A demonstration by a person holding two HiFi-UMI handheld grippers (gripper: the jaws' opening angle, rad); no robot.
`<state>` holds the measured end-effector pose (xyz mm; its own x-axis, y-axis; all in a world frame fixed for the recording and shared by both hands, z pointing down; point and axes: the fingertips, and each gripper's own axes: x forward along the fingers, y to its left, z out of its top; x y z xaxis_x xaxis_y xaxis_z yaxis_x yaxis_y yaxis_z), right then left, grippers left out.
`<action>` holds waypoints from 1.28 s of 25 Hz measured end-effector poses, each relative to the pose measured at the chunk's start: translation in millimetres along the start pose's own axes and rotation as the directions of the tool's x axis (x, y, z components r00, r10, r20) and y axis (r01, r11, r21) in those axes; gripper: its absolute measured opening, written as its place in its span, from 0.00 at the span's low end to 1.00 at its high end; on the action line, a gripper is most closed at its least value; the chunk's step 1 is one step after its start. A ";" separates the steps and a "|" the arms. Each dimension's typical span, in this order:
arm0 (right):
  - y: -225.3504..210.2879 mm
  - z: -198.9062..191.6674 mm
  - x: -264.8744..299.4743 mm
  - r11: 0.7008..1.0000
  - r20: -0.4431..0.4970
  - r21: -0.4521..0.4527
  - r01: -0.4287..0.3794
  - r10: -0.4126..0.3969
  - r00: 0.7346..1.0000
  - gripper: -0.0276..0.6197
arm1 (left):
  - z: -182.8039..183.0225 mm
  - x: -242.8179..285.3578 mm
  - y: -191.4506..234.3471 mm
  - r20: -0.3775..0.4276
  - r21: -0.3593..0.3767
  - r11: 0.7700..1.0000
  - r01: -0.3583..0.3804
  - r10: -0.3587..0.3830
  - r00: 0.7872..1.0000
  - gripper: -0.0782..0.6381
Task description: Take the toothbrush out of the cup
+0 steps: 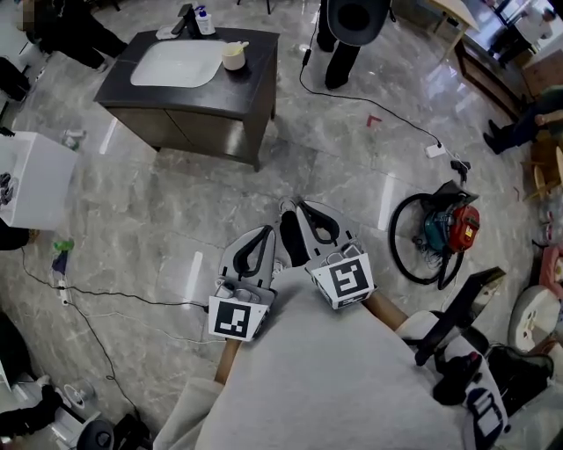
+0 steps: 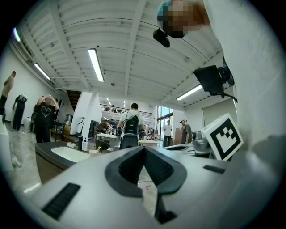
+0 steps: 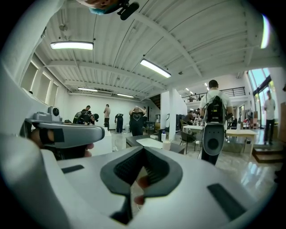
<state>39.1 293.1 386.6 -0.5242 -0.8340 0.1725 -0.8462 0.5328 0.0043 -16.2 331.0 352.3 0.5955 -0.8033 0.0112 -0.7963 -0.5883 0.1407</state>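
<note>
A cream cup [image 1: 233, 56] with a toothbrush leaning in it stands on the dark vanity top [image 1: 255, 66], just right of the white basin [image 1: 176, 63]. It is far ahead of both grippers. My left gripper [image 1: 266, 231] and right gripper [image 1: 291, 207] are held side by side over the marble floor, both shut and holding nothing. In the left gripper view the jaws meet at a point [image 2: 144, 149], with the cup [image 2: 93, 152] small at the left. In the right gripper view the jaws [image 3: 143, 150] are also together, and the cup [image 3: 166, 144] is just right of them.
A person in black [image 1: 346, 35] stands behind the vanity. A soap bottle [image 1: 203, 19] sits at the vanity's back edge. Cables [image 1: 369, 101] run across the floor. A hoop with a red tool [image 1: 444, 230] lies at the right, and a white box [image 1: 33, 178] at the left.
</note>
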 end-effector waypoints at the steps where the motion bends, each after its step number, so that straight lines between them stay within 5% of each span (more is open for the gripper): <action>1: -1.1 -0.9 3.2 1.000 0.001 -0.001 -0.001 0.001 1.000 0.05 | -0.2 0.7 3.7 0.000 0.002 1.000 -0.005 0.005 1.000 0.11; 25: -63.0 -14.8 129.0 0.998 -0.073 0.054 -0.019 0.023 0.997 0.05 | -5.3 107.6 100.7 -0.044 -0.035 0.999 -0.036 0.035 0.998 0.11; 32: -91.7 21.0 187.2 0.997 0.044 0.010 -0.081 0.080 0.996 0.05 | 10.2 163.1 139.3 -0.052 -0.018 0.998 -0.062 0.061 0.997 0.11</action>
<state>16.6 85.1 397.8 -0.5942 -0.7940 0.1284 -0.8020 0.5970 -0.0191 -31.1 117.1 363.7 0.5507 -0.8317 0.0709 -0.8295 -0.5359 0.1571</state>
